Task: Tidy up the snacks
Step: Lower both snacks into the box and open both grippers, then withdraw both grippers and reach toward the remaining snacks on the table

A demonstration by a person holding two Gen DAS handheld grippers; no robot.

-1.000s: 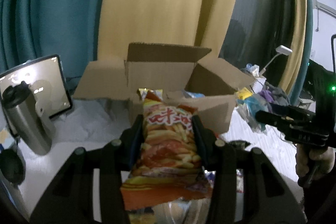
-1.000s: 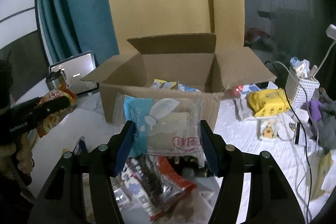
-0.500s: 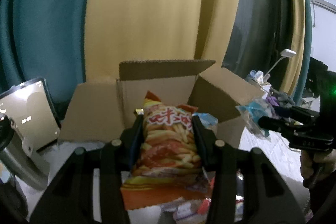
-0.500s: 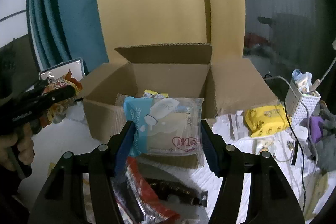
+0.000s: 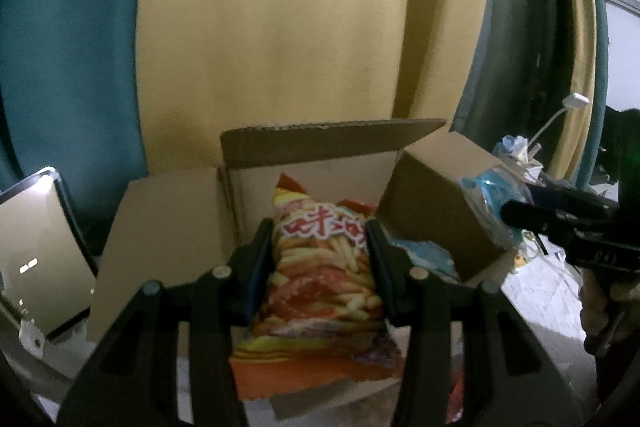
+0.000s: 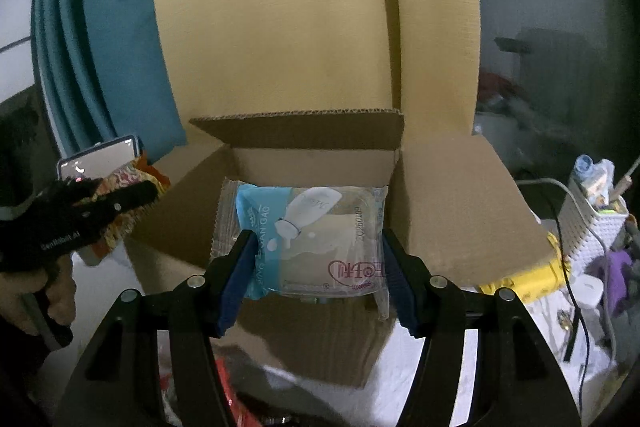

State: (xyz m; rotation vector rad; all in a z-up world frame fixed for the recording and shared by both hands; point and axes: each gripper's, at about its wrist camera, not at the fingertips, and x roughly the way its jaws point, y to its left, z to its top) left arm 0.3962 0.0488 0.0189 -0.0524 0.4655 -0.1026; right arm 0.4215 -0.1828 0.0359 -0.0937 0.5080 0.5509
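Observation:
An open cardboard box [image 5: 168,227] [image 6: 452,203] stands on a white-covered surface with its flaps spread. My left gripper [image 5: 320,235] is shut on an orange fries snack bag [image 5: 320,287], held over the box's left part. My right gripper [image 6: 316,247] is shut on a blue and clear cake packet [image 6: 308,235], held over the box's front wall. The right gripper with its packet [image 5: 492,199] shows at the right of the left wrist view. The left gripper with the orange bag [image 6: 120,195] shows at the left of the right wrist view. A blue packet [image 5: 428,255] lies inside the box.
A tablet [image 5: 36,255] [image 6: 100,157] leans at the left of the box. A white basket [image 6: 592,227], a yellow packet [image 6: 528,275] and cables lie at the right. Red snack wrappers [image 6: 228,395] lie on the surface in front of the box. Teal and yellow curtains hang behind.
Both grippers have risen and moved forward toward the box with their packets. The box now fills more of both views and its inside sits right behind each packet.

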